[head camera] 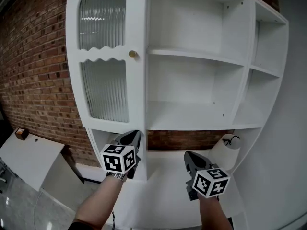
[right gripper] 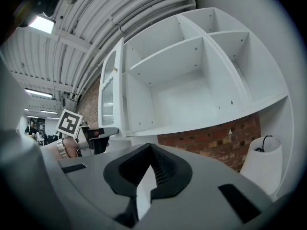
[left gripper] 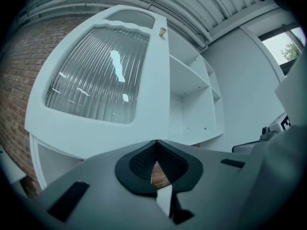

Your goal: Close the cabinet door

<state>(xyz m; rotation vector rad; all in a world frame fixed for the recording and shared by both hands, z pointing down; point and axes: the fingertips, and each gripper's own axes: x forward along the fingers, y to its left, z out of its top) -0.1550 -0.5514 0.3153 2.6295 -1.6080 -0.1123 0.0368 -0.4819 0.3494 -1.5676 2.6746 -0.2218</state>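
Observation:
The white cabinet (head camera: 201,56) has a door (head camera: 103,56) with ribbed glass panes and a small brass knob (head camera: 133,54) at its right edge. The door lies across the left compartment, about in line with the cabinet front; I cannot tell whether it sits fully home. My left gripper (head camera: 136,134) is shut with nothing between its jaws, its tips just below the door's lower right corner. In the left gripper view the door (left gripper: 96,80) fills the picture above the gripper (left gripper: 156,143). My right gripper (head camera: 188,155) is shut and empty, low before the middle compartment, apart from the door (right gripper: 109,95).
The middle and right compartments hold bare white shelves (head camera: 192,54). A white lampshade (head camera: 228,150) with a black cord stands on the counter (head camera: 163,186) at the right. Brick wall (head camera: 33,71) runs to the left, with a low white table (head camera: 29,157) beside it.

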